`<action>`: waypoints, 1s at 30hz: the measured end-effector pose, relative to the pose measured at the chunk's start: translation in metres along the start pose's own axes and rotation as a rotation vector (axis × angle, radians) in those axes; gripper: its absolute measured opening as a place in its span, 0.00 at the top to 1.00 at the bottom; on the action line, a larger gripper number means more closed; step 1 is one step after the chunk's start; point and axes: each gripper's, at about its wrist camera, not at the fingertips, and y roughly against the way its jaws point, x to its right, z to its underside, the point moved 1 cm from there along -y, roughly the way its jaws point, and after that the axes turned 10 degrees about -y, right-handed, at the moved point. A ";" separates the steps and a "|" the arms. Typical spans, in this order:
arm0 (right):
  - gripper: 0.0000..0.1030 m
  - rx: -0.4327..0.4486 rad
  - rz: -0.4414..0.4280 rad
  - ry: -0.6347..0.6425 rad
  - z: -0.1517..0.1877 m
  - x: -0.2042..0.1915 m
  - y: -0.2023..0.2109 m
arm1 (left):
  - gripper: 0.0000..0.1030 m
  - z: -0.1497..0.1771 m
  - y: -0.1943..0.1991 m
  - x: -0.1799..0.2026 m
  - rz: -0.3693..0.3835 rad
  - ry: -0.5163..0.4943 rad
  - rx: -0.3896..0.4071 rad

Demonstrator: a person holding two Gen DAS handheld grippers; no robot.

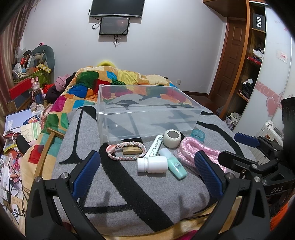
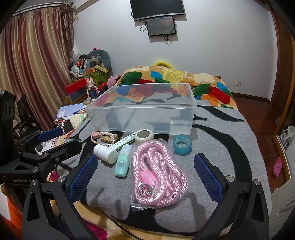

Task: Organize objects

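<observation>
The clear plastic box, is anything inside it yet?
No, the clear plastic box holds nothing; only the grey blanket shows through it.

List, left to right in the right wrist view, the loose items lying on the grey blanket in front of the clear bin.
Braided cord loop with wooden block → white plastic pill bottle → mint-green small bottle → bagged pink woven rope → teal tape roll.

A black flat television (image 2: 157, 8) hangs on the white wall, striped reddish curtains (image 2: 31, 61) drape left, a colourful patchwork quilt (image 1: 88, 83) bunches at the bed's far end.
</observation>
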 end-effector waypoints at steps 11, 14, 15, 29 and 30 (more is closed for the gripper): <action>0.00 -0.003 -0.003 -0.002 0.000 -0.001 0.001 | 0.00 0.000 0.000 0.000 0.000 0.000 -0.002; 0.00 -0.003 -0.002 -0.002 0.000 -0.002 0.001 | 0.00 0.000 0.000 0.000 0.000 0.000 -0.003; 0.00 -0.003 -0.002 -0.002 0.000 0.000 0.001 | 0.00 0.000 0.000 0.000 0.000 0.000 -0.002; 0.00 -0.005 -0.005 -0.004 0.000 -0.001 0.000 | 0.00 0.000 -0.001 0.001 0.008 0.000 0.002; 0.00 -0.007 -0.007 -0.004 0.001 -0.001 0.000 | 0.00 0.001 -0.001 0.001 0.008 0.000 0.005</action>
